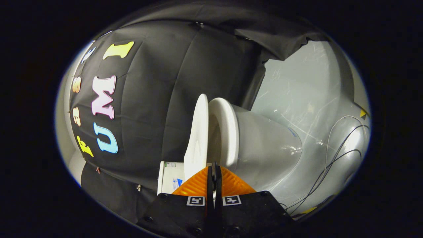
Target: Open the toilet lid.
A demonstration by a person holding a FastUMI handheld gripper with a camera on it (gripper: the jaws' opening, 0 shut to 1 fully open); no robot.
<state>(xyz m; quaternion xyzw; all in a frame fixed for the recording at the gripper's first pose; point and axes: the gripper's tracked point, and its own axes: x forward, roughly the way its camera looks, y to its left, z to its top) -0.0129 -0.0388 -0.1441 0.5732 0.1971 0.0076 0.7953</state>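
Just ahead of the gripper [214, 167], the white toilet lid [197, 135] appears edge-on, a thin curved slab rising from the fingertips toward the far black cloth wall [165, 99]. The whole scene looks rolled sideways in this view, so the toilet bowl [264, 148] stretches off to the right of the lid, its smooth white body tapering toward the pale floor [297, 92]. Immediately right of the lid sits the seat ring [228, 132], parted from the lid by a narrow wedge of a gap that widens away from the fingers. The two fingers are pressed together with only a dark slit between them, and their tips reach the lid's near edge; whether they touch it or pinch anything cannot be told. To the left of the fingers, near the bottom of the lid, stands the white cistern [170, 177] with a small label on it. Thin cables [333, 155] loop across the glossy floor on the far right, well apart from the toilet, and black cloth hangs over the top of the booth.
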